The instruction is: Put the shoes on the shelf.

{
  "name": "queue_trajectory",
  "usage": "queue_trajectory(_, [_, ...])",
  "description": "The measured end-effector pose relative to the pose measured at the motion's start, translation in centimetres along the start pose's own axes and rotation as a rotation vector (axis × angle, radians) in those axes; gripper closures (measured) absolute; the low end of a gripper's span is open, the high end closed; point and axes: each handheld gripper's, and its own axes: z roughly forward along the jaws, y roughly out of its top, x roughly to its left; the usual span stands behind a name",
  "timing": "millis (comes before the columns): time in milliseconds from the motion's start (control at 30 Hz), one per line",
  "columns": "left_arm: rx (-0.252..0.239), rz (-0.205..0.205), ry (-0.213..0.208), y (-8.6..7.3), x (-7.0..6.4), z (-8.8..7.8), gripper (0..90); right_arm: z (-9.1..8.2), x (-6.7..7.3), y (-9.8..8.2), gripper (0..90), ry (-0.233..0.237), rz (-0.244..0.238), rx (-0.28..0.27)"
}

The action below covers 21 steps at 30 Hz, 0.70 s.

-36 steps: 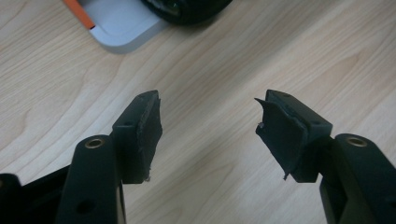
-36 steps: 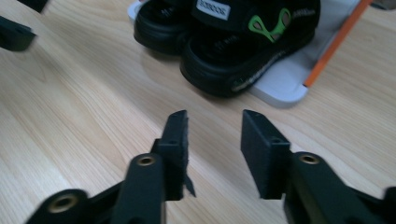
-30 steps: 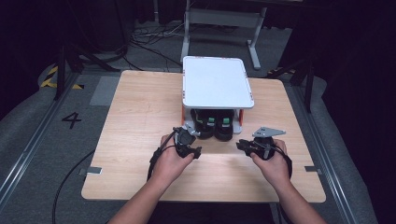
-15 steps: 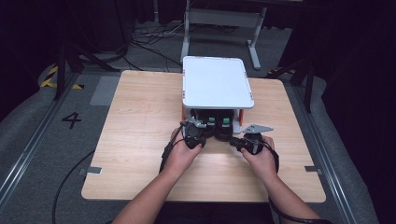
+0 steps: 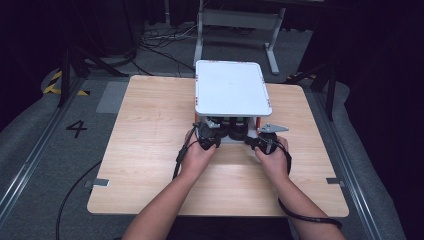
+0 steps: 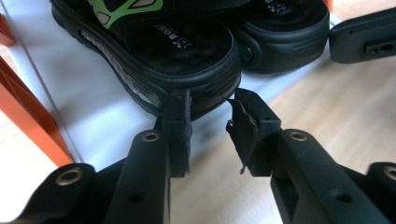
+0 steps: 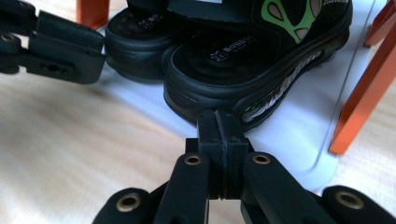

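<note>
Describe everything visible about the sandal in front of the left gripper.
The sandal is a black slide with a thick ribbed rubber-looking sole, green and tan patches on its strap and white lettering on the footbed. It lies flat on the white lower shelf of the rack, beside its twin, heel end outward. The left gripper's tongs stand open at its heel rim.

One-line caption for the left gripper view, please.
Left gripper, jaws open, poised at the heel of a black sandal on the white lower shelf.
</note>
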Motion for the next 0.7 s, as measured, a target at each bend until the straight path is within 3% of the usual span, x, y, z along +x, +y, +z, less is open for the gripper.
queue_trajectory(100, [-0.029, -0.033, 0.011, 0.2, 0.4, 0.6, 65.5, 0.7, -0.4, 0.4, 90.0, -0.014, 0.018, -0.016])
queue_trajectory(233, [-0.029, -0.027, 0.028, 0.9, 0.5, 1.3, 62.7, 1.5, -0.9, 0.7, 90.0, -0.037, 0.015, -0.029])
queue_trajectory(300, [-0.008, 0.008, 0.041, 0.9, 1.0, 1.6, 62.4, 1.8, -1.1, 1.0, 90.0, -0.054, 0.006, -0.026])
queue_trajectory(367, [-0.064, -0.059, 0.01, 0.9, 0.8, 2.1, 62.2, 2.1, -1.3, 1.3, 90.0, -0.06, 0.02, -0.015])
queue_trajectory(500, [-0.056, -0.046, 0.006, 0.9, 0.7, 2.1, 57.4, 2.4, -1.9, 1.4, 90.0, -0.076, 0.017, -0.019])
queue_trajectory(567, [-0.039, -0.039, -0.005, 0.9, 0.8, 1.8, 51.6, 2.4, -1.8, 1.3, 83.4, -0.078, 0.023, -0.026])
queue_trajectory(633, [-0.022, -0.033, -0.008, 0.8, 0.6, 1.2, 48.2, 2.1, -1.6, 1.1, 77.5, -0.051, 0.023, -0.045])
queue_trajectory(700, [-0.021, -0.026, -0.025, 0.8, 0.4, 0.5, 44.5, 0.5, -0.7, 1.0, 71.1, -0.036, -0.011, -0.051])
